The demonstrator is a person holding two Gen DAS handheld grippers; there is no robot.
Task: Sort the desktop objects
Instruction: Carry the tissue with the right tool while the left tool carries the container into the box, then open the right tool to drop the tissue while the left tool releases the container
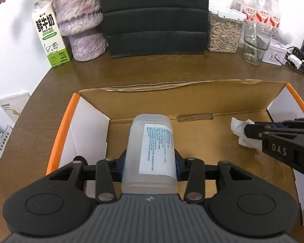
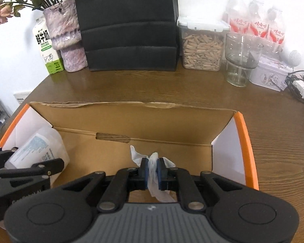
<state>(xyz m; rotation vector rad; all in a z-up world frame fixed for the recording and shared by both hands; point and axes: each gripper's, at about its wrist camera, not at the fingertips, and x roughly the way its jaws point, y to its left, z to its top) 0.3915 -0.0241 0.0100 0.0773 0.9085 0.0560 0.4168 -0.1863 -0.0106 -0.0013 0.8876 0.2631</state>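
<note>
While both grippers hang over the open cardboard box on the brown desk, the left gripper has its jaws clamped on the sides of a frosted plastic bottle, label up. The right gripper has its jaws pinched nearly together on a crumpled white tissue. Whether the bottle's far end touches the box floor is hard to tell. A milk carton stands by the wall.
</note>
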